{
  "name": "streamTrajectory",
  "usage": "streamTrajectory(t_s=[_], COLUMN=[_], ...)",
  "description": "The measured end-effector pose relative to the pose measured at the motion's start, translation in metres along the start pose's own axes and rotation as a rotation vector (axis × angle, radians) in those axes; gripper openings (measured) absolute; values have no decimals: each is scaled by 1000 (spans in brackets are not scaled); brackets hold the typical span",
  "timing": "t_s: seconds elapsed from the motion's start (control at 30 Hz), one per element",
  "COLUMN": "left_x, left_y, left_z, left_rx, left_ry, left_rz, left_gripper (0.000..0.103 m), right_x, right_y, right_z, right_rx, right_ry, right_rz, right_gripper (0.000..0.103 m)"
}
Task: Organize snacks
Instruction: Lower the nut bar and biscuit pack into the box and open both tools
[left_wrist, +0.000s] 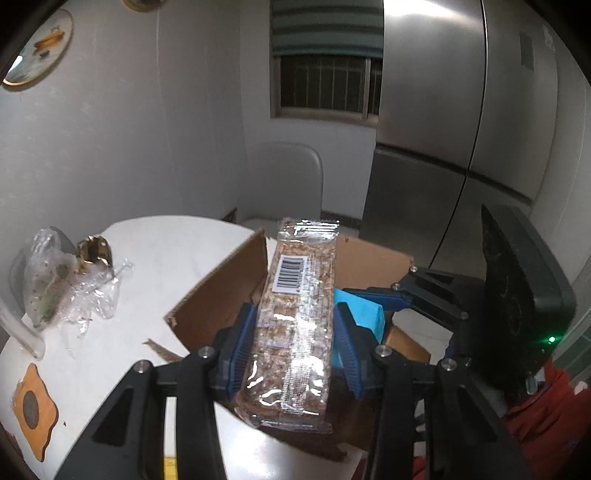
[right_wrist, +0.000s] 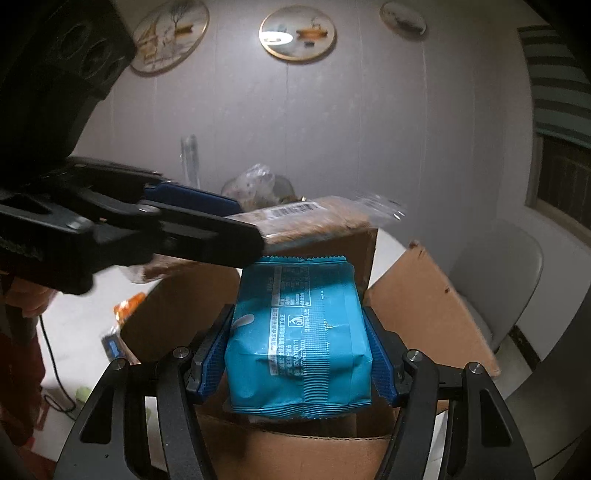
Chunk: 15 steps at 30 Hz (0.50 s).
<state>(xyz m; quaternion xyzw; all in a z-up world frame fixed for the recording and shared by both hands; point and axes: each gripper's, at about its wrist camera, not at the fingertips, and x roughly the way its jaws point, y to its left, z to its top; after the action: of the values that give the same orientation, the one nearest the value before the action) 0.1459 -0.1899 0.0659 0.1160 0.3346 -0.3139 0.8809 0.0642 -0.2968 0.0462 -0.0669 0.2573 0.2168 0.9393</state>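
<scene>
A white round table (left_wrist: 177, 251) carries an open cardboard box (left_wrist: 221, 295) with its flaps (right_wrist: 424, 295) spread, and both grippers hang above its mouth. Whether anything already lies inside cannot be told. On the far left of the table sits a heap of clear plastic bags (left_wrist: 66, 288), and past the box's left side, in the right wrist view, an orange packet (right_wrist: 127, 304) and a small blue one (right_wrist: 112, 347) lie loose; so the sorting looks only partly done, with those items likely left.

The left gripper (left_wrist: 295, 339) is clamped narrowly on a long clear-wrapped cracker pack (left_wrist: 295, 314), pads pressing its two long sides. Its long axis runs away from the gripper toward the far wall, barcode face up, the crimped far end jutting beyond the box.

The right gripper (right_wrist: 299, 350) holds a blue snack bag (right_wrist: 303, 332) at a medium width, its long axis likewise pointing away, printed back seam up, serrated far edge just beneath the cracker pack.
</scene>
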Motion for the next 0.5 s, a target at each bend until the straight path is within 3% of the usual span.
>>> streamTrajectory(t_s=[0.23, 0.5], left_x=[22, 48], left_y=[-1, 1], left_z=[-8, -7], left_rx=[21, 33], left_ry=[68, 142], left_rz=[-19, 18], left_gripper=[40, 40], right_x=[12, 29], right_y=[-8, -11], right_z=[-3, -4], right_rx=[-27, -32], right_ry=[73, 134], right_rz=[20, 36], right_gripper=[62, 62])
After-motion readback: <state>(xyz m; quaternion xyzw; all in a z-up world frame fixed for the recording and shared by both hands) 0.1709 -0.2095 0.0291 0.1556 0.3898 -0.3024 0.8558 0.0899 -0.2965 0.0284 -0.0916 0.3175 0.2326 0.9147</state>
